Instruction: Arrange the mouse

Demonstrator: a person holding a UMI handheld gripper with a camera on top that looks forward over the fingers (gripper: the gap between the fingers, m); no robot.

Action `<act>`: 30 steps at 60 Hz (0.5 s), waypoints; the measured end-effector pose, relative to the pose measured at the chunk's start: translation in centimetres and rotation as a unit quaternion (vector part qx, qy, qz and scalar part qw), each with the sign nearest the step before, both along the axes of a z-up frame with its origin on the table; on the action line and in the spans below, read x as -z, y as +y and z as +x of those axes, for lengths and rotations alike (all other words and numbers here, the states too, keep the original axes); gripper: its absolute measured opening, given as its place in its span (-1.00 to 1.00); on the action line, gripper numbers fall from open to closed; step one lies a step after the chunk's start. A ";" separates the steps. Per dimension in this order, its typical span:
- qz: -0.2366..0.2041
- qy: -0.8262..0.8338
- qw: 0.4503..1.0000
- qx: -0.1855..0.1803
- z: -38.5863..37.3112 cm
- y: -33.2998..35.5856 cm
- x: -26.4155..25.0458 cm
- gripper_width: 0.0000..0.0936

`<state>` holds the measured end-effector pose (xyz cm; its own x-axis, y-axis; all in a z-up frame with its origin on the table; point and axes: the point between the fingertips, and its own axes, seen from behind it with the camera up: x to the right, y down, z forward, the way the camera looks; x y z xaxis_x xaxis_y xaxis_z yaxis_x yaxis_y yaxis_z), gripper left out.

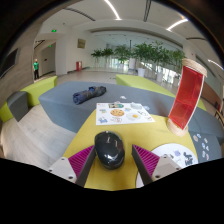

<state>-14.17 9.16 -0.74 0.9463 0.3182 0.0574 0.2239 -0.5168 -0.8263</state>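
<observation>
A black computer mouse [108, 148] lies on the yellow table [110, 178], between my two fingers. My gripper [113, 160] is open around it. The left pink pad [82, 160] is close against the mouse's side. The right pink pad [146, 160] stands a small gap away from it. The mouse's front points away from me, and its rear end reaches back between the fingers.
A white mat with plates [124, 114] lies further ahead on the table. A white patterned sheet [177, 155] lies to the right of the right finger. A red upright panel [185, 97] stands at the right. A dark bag [88, 94] lies on the floor beyond.
</observation>
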 end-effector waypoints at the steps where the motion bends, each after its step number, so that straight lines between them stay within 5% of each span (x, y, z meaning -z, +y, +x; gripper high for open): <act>1: 0.000 0.002 1.000 0.002 0.0 0.4 0.0 0.70; 8: -0.015 0.021 1.000 0.000 -1.0 2.0 0.5 0.51; 10: -0.026 0.032 0.999 0.000 -1.4 2.0 0.9 0.20; 22: -0.052 0.061 0.996 0.044 -0.9 1.6 0.4 -0.02; 30: 0.035 0.068 0.996 0.035 0.6 1.0 -8.7 -0.08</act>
